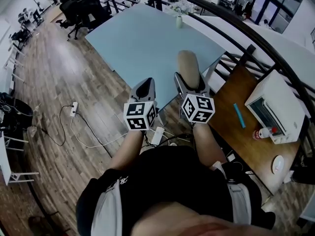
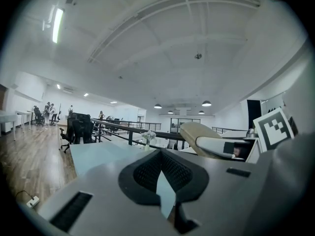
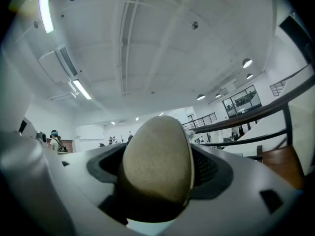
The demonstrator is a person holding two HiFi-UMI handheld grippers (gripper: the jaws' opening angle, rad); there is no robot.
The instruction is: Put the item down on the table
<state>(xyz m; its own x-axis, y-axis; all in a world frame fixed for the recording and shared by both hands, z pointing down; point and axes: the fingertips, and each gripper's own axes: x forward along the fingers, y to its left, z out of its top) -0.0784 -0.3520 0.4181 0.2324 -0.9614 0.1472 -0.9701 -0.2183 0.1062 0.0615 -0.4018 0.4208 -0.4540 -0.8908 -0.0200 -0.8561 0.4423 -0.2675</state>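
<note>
A tan, oval, rough-skinned item (image 1: 188, 64) stands up between the jaws of my right gripper (image 1: 190, 84), which is shut on it and held in the air in front of the person's body. In the right gripper view the item (image 3: 157, 163) fills the middle and hides the jaw tips. My left gripper (image 1: 144, 89) is held beside it, to the left, shut with nothing in it. Both point towards the light blue table (image 1: 142, 38) ahead. From the left gripper view the item (image 2: 199, 131) shows at the right, above that table (image 2: 96, 154).
A small vase (image 1: 179, 19) stands at the blue table's far edge. A black railing (image 1: 275, 58) runs between it and a wooden desk (image 1: 246, 141) at the right, which bears a white toaster oven (image 1: 275, 104), a blue stick (image 1: 239, 115) and a bottle (image 1: 263, 132). Office chairs (image 1: 81, 6) stand far left; cables lie on the floor.
</note>
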